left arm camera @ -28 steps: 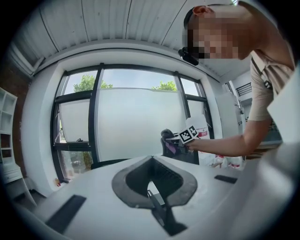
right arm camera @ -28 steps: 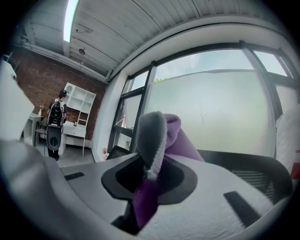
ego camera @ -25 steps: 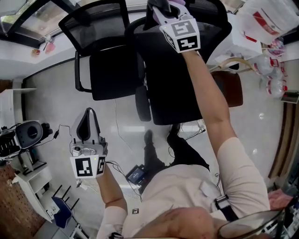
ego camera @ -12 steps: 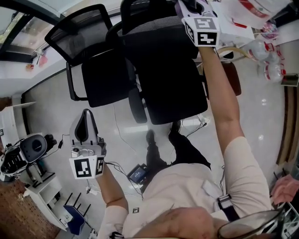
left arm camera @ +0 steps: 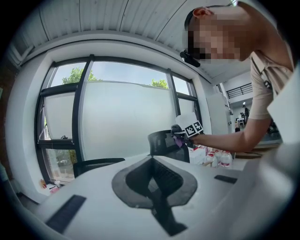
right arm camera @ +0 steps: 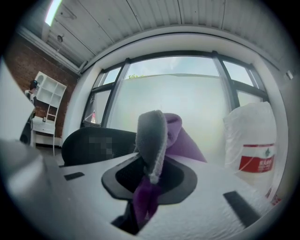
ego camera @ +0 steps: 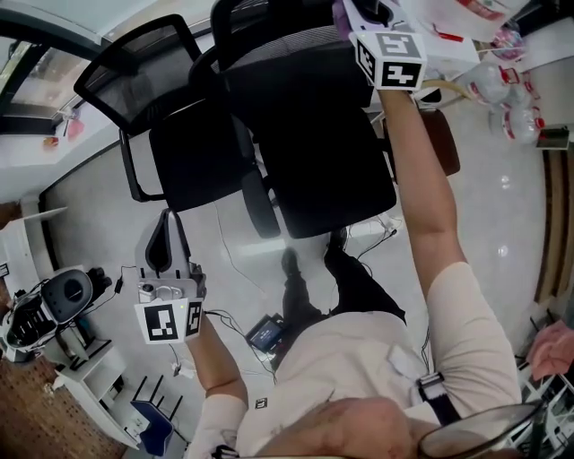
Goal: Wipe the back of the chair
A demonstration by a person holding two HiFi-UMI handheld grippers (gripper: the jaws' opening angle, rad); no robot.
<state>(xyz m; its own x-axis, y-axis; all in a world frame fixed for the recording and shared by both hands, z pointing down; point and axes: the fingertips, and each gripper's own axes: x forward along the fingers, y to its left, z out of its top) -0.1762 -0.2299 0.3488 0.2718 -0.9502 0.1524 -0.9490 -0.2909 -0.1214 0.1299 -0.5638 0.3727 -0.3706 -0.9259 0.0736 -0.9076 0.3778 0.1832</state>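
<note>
A black office chair [ego camera: 318, 152] with a mesh back [ego camera: 287, 54] stands at the top middle of the head view. My right gripper [ego camera: 359, 12] is at the right end of the back's top edge, shut on a purple and grey cloth [right arm camera: 152, 140]. The cloth [ego camera: 343, 12] is partly cut off by the frame's top. My left gripper [ego camera: 167, 240] hangs low over the floor, well left of the chair, shut with nothing in it. In the left gripper view, the right gripper [left arm camera: 183, 136] with the cloth sits against the chair back [left arm camera: 161, 144].
A second black mesh chair [ego camera: 188, 152] stands close against the first on its left. White bags and bottles [ego camera: 502, 54] lie at the top right, beside a brown seat [ego camera: 446, 148]. A small black box [ego camera: 267, 332] with cables lies on the floor. White shelving [ego camera: 54, 359] stands at the lower left.
My right gripper has slid with the cloth from the middle of the chair back's top edge to its right end. The left gripper has stayed put.
</note>
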